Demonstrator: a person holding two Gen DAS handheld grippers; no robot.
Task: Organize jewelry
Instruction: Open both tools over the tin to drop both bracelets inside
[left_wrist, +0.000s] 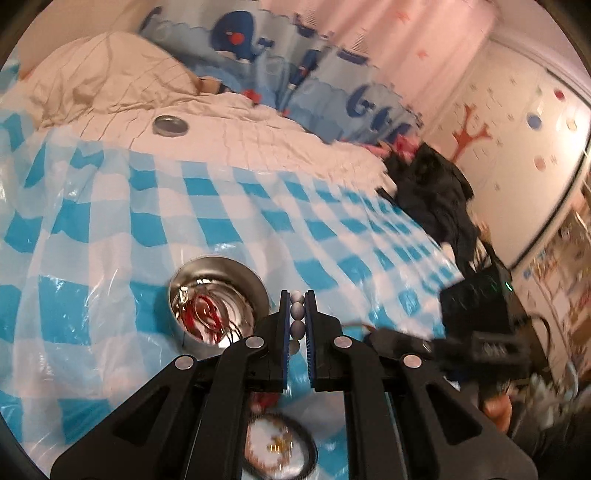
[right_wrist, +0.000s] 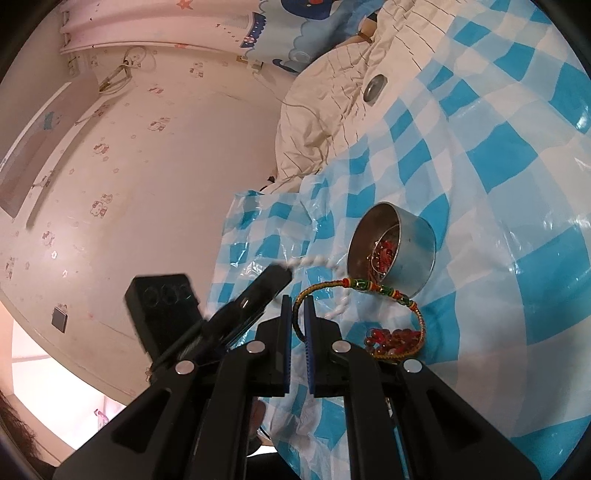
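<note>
My left gripper (left_wrist: 297, 314) is shut on a white bead bracelet (left_wrist: 297, 317) and holds it just right of a round metal tin (left_wrist: 218, 299) with red jewelry inside. My right gripper (right_wrist: 297, 317) is shut on a braided yellow-green bracelet (right_wrist: 369, 286) with green and red beads, which loops out to the right below the tin (right_wrist: 402, 240). The white bead bracelet (right_wrist: 314, 260) stretches in the right wrist view from the left gripper (right_wrist: 266, 282) toward the tin. A red bead bracelet (right_wrist: 391, 339) lies on the cloth under the loop.
A blue-and-white checked plastic sheet (left_wrist: 184, 229) covers the bed. The tin's lid (left_wrist: 170, 125) lies on the cream quilt (left_wrist: 110, 81). A black-rimmed oval piece (left_wrist: 280, 446) lies under my left gripper. Dark clothing (left_wrist: 436, 192) and black gear (left_wrist: 476, 299) sit at the bed's right edge.
</note>
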